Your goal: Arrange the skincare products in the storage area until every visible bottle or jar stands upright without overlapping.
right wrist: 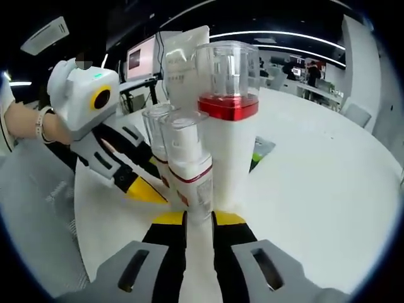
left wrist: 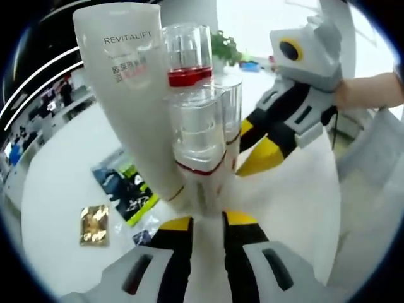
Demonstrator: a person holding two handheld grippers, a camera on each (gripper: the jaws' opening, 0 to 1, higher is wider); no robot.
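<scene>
Left gripper view: the left gripper (left wrist: 208, 221) sits low at the base of a tight cluster of upright skincare products on the white surface (left wrist: 297, 208). Its yellow-tipped jaws stand narrowly apart, either side of the nearest small white bottle with a clear cap and red band (left wrist: 199, 151); contact cannot be told. Just left stands the tall frosted white tube printed REVITALIFT (left wrist: 129, 82), its top cut off. Behind, a bottle with a clear cap over a red collar (left wrist: 187, 57); its body is hidden. The right gripper (left wrist: 268, 151) comes in from the right, jaw gap hidden.

Near left on the surface lie a small gold foil sachet (left wrist: 95, 225) and a dark green printed packet (left wrist: 129, 186).

Right gripper view: the right gripper (right wrist: 199, 221), jaws narrow, flanks another small clear-capped bottle (right wrist: 189, 170); grip unclear. The left gripper (right wrist: 142, 186) reaches in from the left.
</scene>
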